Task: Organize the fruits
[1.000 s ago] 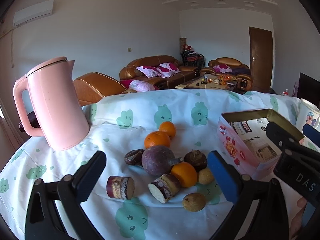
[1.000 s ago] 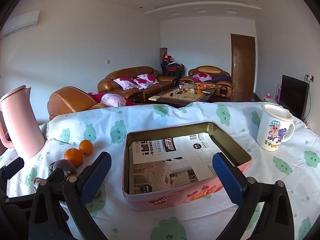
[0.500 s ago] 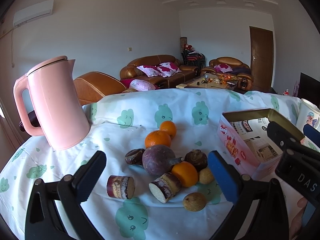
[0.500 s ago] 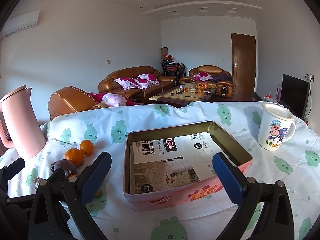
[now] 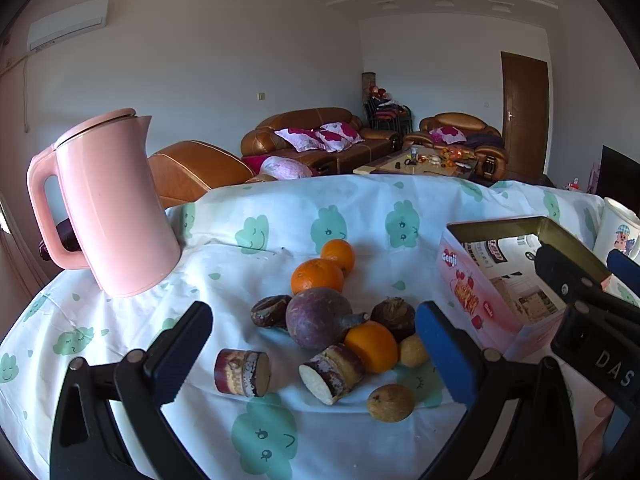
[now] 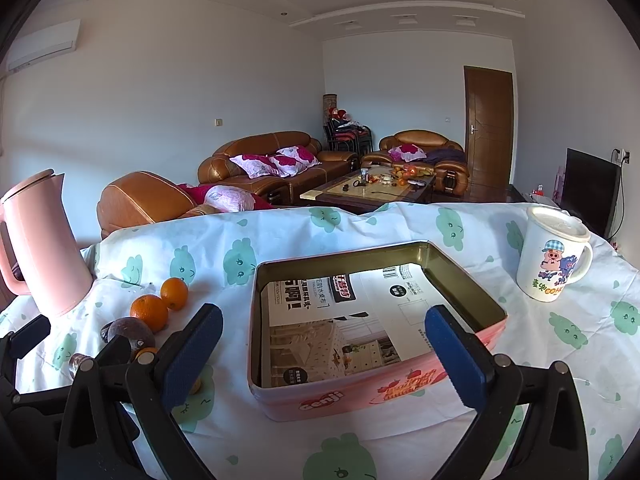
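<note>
Left wrist view: the left hand-held gripper hangs released, jaws wide, over the fruit pile on the worktop, exactly as a second ago; nothing is picked.

Right wrist view: the right hand-held gripper, equally released, frames the empty pink tin, unmoved. Sorting, I judge, hasn't begun.

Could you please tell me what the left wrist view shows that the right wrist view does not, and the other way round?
Only the left wrist view shows the two cut cane pieces and both brown round fruits whole. Only the right wrist view shows the whole cartoon mug and the full printed sheet lining the pink tin. Both show the pink kettle, the oranges, the purple fruit, the cloud-print cloth, and an open, empty gripper: left gripper, right gripper.
</note>
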